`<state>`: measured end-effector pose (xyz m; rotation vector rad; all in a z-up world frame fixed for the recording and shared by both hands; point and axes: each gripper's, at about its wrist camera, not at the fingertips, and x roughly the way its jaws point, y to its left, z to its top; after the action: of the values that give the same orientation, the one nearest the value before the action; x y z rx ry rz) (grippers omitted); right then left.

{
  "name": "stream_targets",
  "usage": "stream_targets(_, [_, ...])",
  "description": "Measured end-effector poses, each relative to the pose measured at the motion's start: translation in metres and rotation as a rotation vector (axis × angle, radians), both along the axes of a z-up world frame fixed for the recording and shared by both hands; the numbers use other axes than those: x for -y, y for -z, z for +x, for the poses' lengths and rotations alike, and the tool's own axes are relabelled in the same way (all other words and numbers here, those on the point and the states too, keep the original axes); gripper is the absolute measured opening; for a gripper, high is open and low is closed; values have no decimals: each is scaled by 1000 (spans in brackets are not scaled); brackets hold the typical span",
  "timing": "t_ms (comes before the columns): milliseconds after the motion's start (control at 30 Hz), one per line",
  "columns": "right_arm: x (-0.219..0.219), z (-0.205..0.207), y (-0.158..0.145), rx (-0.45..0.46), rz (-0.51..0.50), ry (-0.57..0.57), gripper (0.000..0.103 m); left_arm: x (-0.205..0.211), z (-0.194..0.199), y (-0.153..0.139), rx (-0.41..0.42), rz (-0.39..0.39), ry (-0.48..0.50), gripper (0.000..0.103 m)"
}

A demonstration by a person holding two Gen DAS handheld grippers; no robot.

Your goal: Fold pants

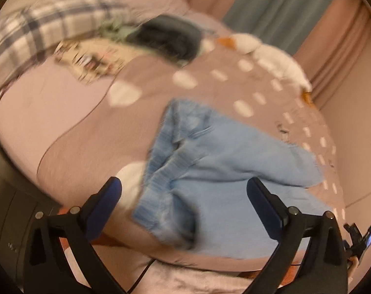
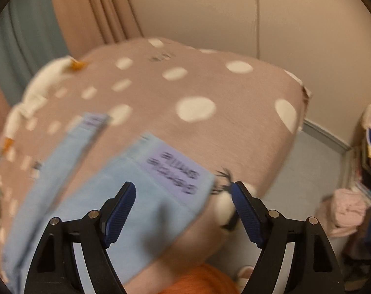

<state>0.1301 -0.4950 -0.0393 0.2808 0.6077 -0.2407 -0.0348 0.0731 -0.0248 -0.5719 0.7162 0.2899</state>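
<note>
The light blue denim pants (image 1: 210,166) lie on the taupe bedspread with white polka dots (image 1: 92,132), near the edge of the bed closest to both cameras, and neither claw has hold of them. The left gripper (image 1: 184,191) has its blue-padded fingers spread wide, hovering above the waist end with nothing between the pads; the right gripper (image 2: 183,196) is likewise wide open over the leg end (image 2: 126,196), its pads clear of the cloth. Judging from how the garment lies, a first fold looks done: in the left wrist view the waistband sits bunched at about 7 o'clock of the garment, with the legs running off toward 3 o'clock and seeming to lie one over the other, though blur makes the layers hard to count. In the right wrist view one hem shows a pale lilac panel with dark printed lettering (image 2: 175,171), unreadable through the blur, and a second narrower strip of blue (image 2: 77,142) angles away toward 11 o'clock, so the legs are not squarely stacked. What seems left is to line up the legs and fold them lengthwise toward the waist; the denim looks soft, faded and somewhat rumpled at the waistband
</note>
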Motion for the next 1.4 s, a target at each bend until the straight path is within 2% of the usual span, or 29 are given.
stream_targets(67, [-17, -4, -10, 27, -26, -42, 88, 9, 6, -9, 42, -7, 41, 102])
stream_targets(133, [-36, -5, -16, 46, -41, -93, 89, 17, 12, -14, 60, -14, 75, 102])
stream_targets(233, [-67, 0, -17, 49, -43, -225, 89, 30, 29, -13, 57, -19, 109, 102])
stream_targets(333, [-91, 1, -17, 53, -58, -307, 89, 36, 40, -11, 42, -27, 123, 102])
stream_targets(533, [-130, 14, -22, 40, -18, -473, 89, 36, 48, 4, 21, -95, 109, 102])
stream_targets(800, [-203, 43, -46, 54, -28, -663, 89, 30, 50, 14, -3, -130, 96, 102])
stream_targets(933, [-244, 75, -50, -7, -12, -738, 89, 25, 50, 17, -8, -151, 96, 102])
stream_targets(1067, [-280, 110, -41, -113, 35, -756, 89, 21, 47, 19, -12, -165, 98, 102])
stream_targets(1267, [-319, 139, -25, -202, -24, -705, 89, 17, 40, 19, 5, -168, 95, 102])
stream_targets(1400, [-325, 160, -16, -256, -12, -659, 89, 13, 39, 26, -18, -176, 84, 102])
